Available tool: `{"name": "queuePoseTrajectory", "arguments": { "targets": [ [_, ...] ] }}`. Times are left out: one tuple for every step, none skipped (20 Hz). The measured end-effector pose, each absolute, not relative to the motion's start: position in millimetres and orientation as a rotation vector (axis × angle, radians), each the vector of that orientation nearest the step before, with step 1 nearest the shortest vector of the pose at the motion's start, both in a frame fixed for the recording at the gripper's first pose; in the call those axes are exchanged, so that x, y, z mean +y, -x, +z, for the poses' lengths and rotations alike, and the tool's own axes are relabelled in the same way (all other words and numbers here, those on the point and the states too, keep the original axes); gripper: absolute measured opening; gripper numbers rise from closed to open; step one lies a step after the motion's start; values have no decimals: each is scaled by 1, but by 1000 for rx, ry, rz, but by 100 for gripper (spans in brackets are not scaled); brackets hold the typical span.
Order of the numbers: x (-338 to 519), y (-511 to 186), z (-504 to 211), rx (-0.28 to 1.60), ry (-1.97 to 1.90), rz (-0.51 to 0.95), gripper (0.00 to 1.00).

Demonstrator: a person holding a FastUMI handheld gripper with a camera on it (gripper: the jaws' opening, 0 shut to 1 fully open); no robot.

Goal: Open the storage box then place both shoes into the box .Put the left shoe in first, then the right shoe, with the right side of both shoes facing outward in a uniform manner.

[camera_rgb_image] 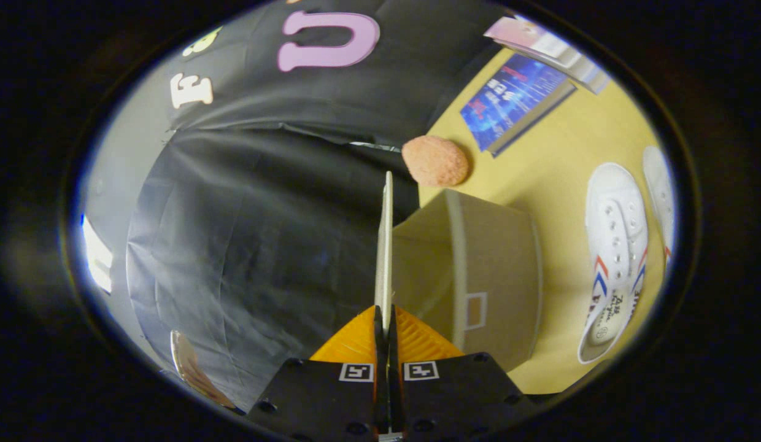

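Gripper view: claw [385, 319] pinching box lid [386, 245] edge-on.

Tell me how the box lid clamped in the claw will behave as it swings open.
The lid, seen edge-on in the claw, looks thin, so probably light and slightly bendy. It seems hinged to the storage box, so pulling could drag or tip the box if it is light.

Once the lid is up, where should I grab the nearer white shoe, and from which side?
Take the white shoe at its open collar, near the heel, from above: it lies sole-down on the yellow table, so that rim is exposed. The tongs are shut on the box lid.
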State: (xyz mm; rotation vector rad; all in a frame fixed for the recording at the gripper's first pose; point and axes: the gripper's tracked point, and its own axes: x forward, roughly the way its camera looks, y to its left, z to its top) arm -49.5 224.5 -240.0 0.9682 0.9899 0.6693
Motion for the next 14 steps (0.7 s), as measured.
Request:
{"name": "queuePoseTrajectory", "arguments": {
  "targets": [
    [237,47,-227,977,-938,700,5],
    [250,42,-216,970,-911,730,6],
    [263,39,-204,962,-897,757,6],
    [279,35,-196,961,-889,778,6],
    [292,33,-191,962,-883,798,6],
    [306,30,-188,969,-875,812,6],
    [318,30,-185,977,-867,820,6],
    [332,31,-182,983,-857,832,6],
    [346,29,-181,988,-856,840,6],
    [359,28,-179,996,-860,844,6],
    [370,28,-177,1005,-862,843,6],
    [381,28,-177,1012,-865,841,6],
    [390,29,-178,1014,-869,839,6],
    [401,29,-179,1019,-871,836,6]
  ]
}}
